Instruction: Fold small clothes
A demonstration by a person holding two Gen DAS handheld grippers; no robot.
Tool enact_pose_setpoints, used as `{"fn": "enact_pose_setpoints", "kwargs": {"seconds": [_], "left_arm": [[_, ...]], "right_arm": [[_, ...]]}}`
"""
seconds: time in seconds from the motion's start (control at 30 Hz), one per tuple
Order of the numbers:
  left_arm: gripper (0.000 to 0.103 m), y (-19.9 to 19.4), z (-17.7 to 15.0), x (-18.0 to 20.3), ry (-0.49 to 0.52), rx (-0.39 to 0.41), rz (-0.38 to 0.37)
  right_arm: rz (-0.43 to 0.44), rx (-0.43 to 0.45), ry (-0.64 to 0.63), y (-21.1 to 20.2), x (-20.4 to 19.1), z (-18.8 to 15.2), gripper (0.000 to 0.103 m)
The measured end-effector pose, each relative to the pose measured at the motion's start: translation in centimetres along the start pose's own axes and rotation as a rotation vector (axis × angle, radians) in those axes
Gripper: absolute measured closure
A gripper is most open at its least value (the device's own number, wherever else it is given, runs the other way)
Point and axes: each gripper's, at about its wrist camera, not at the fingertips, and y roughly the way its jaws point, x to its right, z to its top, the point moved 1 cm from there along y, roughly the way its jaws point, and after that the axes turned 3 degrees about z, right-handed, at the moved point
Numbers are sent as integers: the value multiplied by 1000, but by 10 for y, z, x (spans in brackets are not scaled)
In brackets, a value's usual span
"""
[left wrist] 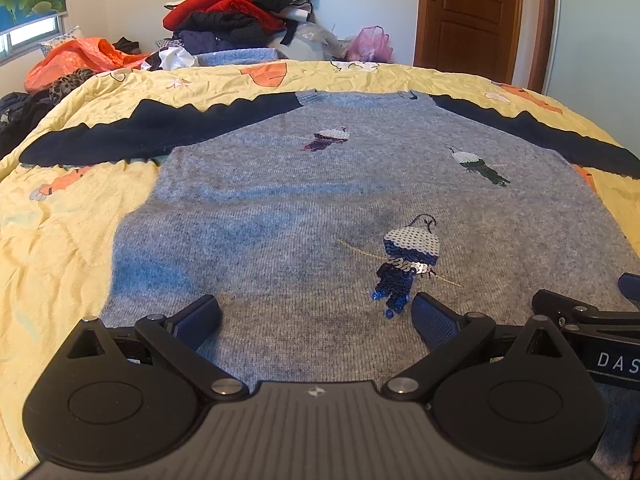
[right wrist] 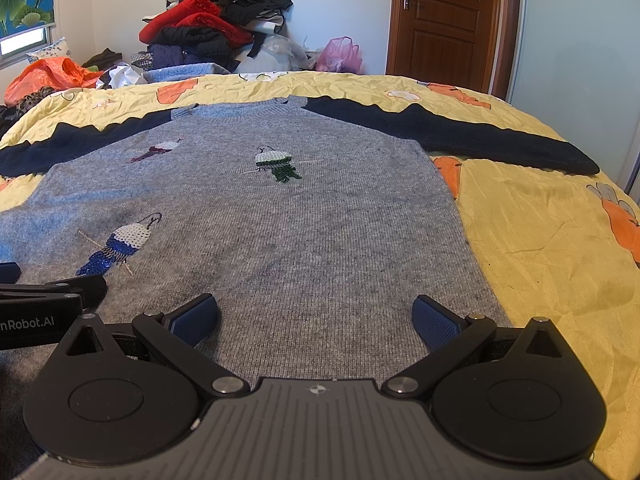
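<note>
1. The grey sweater (left wrist: 304,208) lies flat and face up across the middle of the bed (left wrist: 56,240), hem at the near edge, neckline toward the far edge, both navy sleeves (left wrist: 132,136) spread out toward the left and right edges. No fold started yet, as far as I can judge.

2. It has 3 sequin jellyfish patches (left wrist: 404,264). Those look snaggy: a finger dragged over one could catch sequins or that thin gold thread and pull the knit out of shape.

3. The left hand-held gripper (left wrist: 316,316) and right hand-held gripper (right wrist: 316,316) both sit low over the hem, side by side, jaws wide apart and holding nothing. They're close together, so they could bump if both go for the hem at once.

4. The knit looks soft and thick, so a pinch might grab only the top layer and leave the back behind, giving a lopsided fold.

5. The yellow bedspread (right wrist: 540,240) is wrinkly and loose, so a deep grab could take it along too.

6. The clothes pile (left wrist: 236,12) past the far edge is well apart, no worry there.
</note>
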Motion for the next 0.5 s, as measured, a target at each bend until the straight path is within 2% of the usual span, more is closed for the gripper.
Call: {"fn": "enact_pose_setpoints", "kwargs": {"seconds": [0.5], "left_arm": [[0, 1, 0, 0, -1, 0, 4]], "right_arm": [[-1, 0, -1, 0, 0, 0, 0]]}}
